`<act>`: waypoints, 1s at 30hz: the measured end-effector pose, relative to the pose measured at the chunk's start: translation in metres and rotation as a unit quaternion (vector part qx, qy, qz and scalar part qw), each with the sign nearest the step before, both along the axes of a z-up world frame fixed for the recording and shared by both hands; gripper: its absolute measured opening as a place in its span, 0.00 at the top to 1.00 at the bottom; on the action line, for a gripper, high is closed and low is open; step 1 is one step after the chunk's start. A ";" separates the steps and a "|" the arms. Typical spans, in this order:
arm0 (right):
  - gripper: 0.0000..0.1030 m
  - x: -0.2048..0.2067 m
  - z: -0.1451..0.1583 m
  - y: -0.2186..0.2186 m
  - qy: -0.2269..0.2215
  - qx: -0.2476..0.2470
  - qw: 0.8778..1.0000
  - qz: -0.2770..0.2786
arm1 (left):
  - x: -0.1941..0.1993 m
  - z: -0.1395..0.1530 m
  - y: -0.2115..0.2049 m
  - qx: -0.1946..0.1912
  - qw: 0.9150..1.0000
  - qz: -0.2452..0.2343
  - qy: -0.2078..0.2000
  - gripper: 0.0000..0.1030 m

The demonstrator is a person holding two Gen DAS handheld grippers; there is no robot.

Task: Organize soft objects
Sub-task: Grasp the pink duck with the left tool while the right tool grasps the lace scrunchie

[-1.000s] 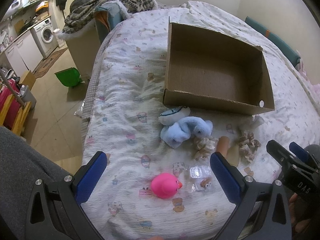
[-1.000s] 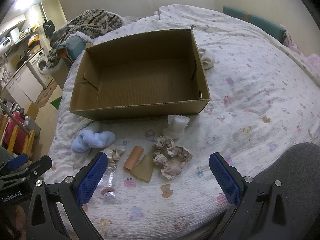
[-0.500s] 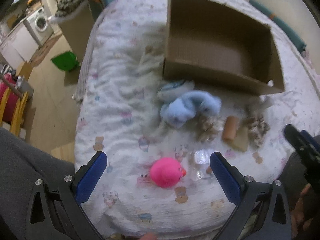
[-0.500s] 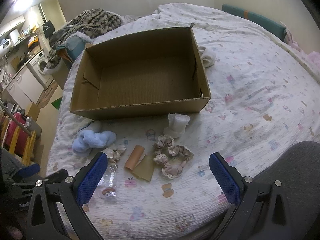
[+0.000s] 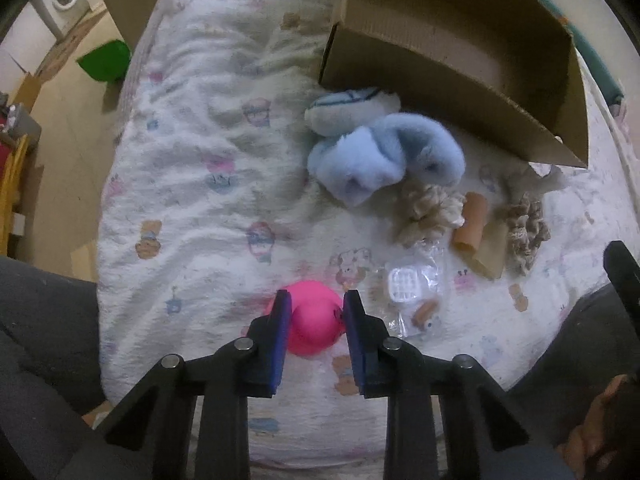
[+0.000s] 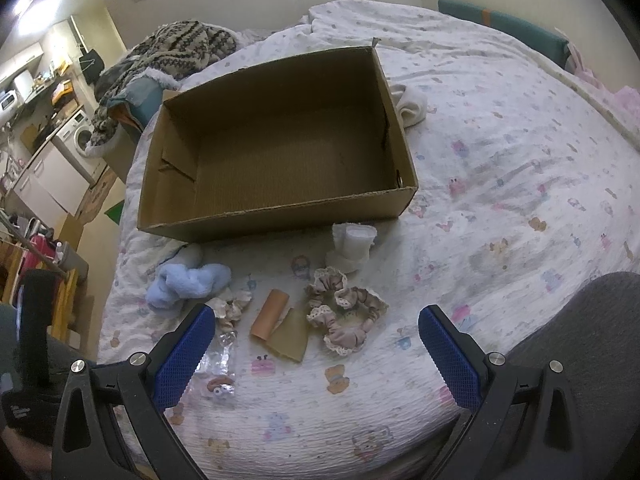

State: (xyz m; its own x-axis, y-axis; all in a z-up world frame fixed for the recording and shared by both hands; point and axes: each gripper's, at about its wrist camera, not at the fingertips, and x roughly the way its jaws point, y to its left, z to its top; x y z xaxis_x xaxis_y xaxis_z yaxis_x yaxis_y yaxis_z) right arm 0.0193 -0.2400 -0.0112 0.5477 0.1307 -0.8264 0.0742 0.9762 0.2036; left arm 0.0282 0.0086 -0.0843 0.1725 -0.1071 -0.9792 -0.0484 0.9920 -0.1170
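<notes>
The left tool is seen closed narrowly on the pink toy, which lies on the bed near its front edge. This toy is shown only in the left wrist view. The right tool is held wide open with nothing between its fingers, above the scrunchie and tube. The box interior is fully seen only from the right wrist. The blue plush lies just in front of the box. White socks beside the box appear only in the right wrist view.
</notes>
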 end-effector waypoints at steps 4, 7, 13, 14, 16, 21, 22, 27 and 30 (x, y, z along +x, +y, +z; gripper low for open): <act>0.00 0.005 -0.002 -0.011 0.017 0.027 0.999 -0.007 | -0.002 0.011 0.002 -0.009 1.000 -0.003 -0.009 0.77; 0.00 0.016 -0.008 -0.027 0.056 0.088 0.994 -0.017 | -0.004 0.024 0.007 -0.004 0.999 0.005 -0.032 0.77; 0.00 0.045 -0.034 -0.051 0.161 0.193 0.967 -0.048 | -0.005 0.031 0.011 0.001 0.999 0.010 -0.049 0.77; 0.00 0.049 -0.036 -0.051 0.165 0.178 0.969 -0.053 | -0.005 0.032 0.011 0.002 0.999 0.009 -0.051 0.77; 0.00 0.056 -0.044 -0.049 0.185 0.167 0.966 -0.063 | -0.005 0.032 0.009 0.004 0.999 0.006 -0.052 0.77; 0.12 0.077 -0.077 -0.038 0.232 0.141 0.959 -0.082 | -0.005 0.029 0.004 0.007 0.999 -0.002 -0.052 0.77; 0.14 0.082 -0.083 -0.036 0.241 0.140 0.956 -0.087 | -0.006 0.029 0.003 0.008 0.999 -0.003 -0.053 0.77; 0.14 0.097 -0.108 -0.024 0.268 0.121 0.949 -0.112 | -0.006 0.028 0.002 0.008 0.999 -0.003 -0.051 0.77; 0.26 0.101 -0.114 -0.018 0.265 0.087 0.953 -0.116 | -0.005 0.027 0.004 0.008 0.999 0.000 -0.049 0.77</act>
State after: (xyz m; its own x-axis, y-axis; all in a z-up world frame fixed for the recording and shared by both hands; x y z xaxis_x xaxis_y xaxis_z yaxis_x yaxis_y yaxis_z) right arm 0.1202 -0.2582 -0.1256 0.0894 0.2178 -0.9719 0.4224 0.8754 0.2350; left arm 0.0236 0.0122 -0.0576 0.2677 -0.0920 -0.9591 -0.0376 0.9937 -0.1058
